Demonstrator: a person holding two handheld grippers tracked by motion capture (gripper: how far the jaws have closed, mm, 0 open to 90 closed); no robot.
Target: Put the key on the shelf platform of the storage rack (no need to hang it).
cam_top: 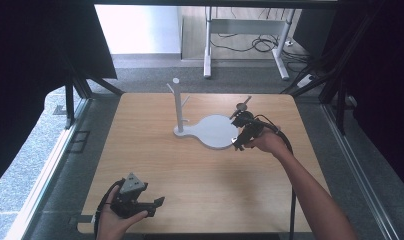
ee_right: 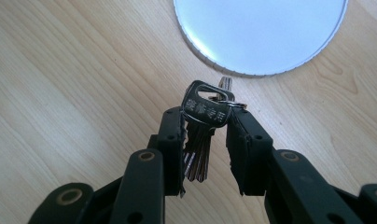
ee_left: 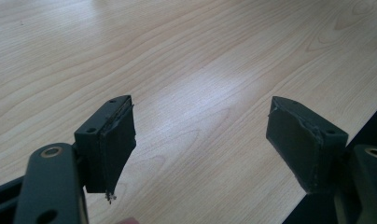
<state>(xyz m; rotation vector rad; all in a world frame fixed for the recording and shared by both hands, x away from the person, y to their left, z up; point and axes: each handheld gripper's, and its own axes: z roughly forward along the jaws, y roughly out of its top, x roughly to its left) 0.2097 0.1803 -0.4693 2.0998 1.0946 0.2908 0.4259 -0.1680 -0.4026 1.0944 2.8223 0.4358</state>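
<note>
Nearest, at the table's front edge in the high view: left hand (cam_top: 112, 225) wrapped around the left gripper (cam_top: 159, 202), grey three-cornered plate on top, cable looping off the left side. Jaws wide apart, with nothing but bare wood between the 2 black pads (ee_left: 114, 144) in the left gripper view. Pad facing on the left one frayed at its lower corner. Dark drop-off past the table edge at the lower right of that view.

Farther in, right of centre: right forearm reaching diagonally up from the bottom, right hand (cam_top: 270, 142) on the right gripper (cam_top: 237, 145), a cable trailing back along the arm. Jaws clamped on a bunch of keys (ee_right: 203, 121) in the right gripper view: blades hanging down between the pads, silver heads and split ring poking out above the tips, stamped lettering on the front head too small to read. Possibly 3 keys, hard to count from this angle. Keys held just above the wooden table (cam_top: 155, 150), close beside the rim of a round white base plate (ee_right: 261, 28).

Beyond that, the base plate extending left into a white stand (cam_top: 179, 107): 1 upright post with short pegs angling off near the top.

Farthest back, past the table's rear edge: grey floor, 2 white desk legs (cam_top: 208, 45) and a tangle of black cables (cam_top: 262, 44).
</note>
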